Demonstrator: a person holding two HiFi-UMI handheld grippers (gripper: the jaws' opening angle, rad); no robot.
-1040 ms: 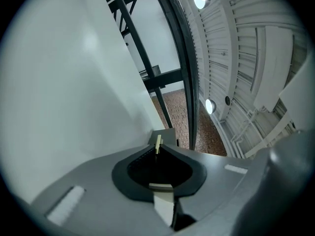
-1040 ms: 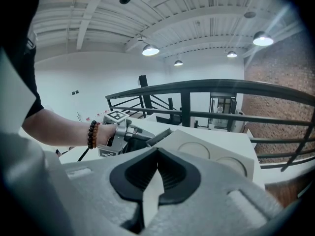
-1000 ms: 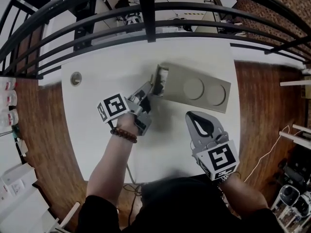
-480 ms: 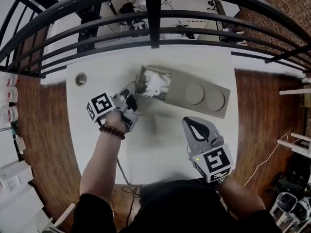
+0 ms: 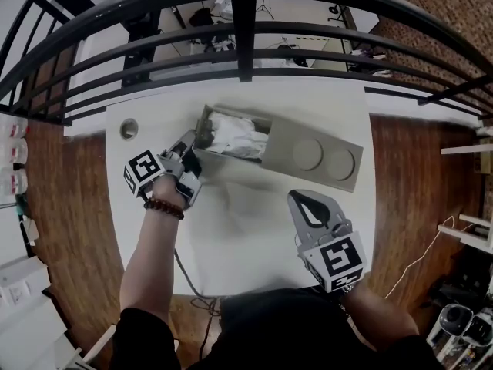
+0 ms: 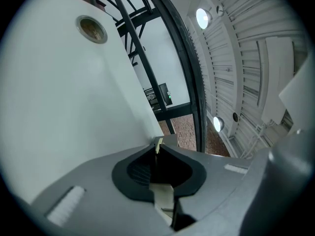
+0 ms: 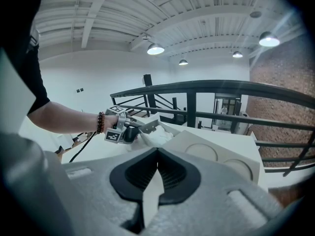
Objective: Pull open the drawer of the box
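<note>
Drawer: the drawer stands well out of the box, directly at the left gripper's tips. A second ago only a sliver of it showed, and half a second ago roughly half as much as now.
Contents: white crumpled material lies uncovered inside, just beyond the left gripper.
Left gripper: the left gripper has its jaws pressed together on a thin pale tab at the drawer's front end. It has travelled away from the box, taking the drawer with it.
Right gripper: the right gripper has its jaws together with nothing between them. It is close to the person's body, well apart from the box, and has barely shifted.
Meaning: the pull looks largely done; little travel seems left before the drawer comes free.
Worktop: the white worktop carries the box. A round grommet sits beside the left gripper, on the side away from the box.
Room: a black railing runs beyond both grippers, and wooden floor lies outside each.
</note>
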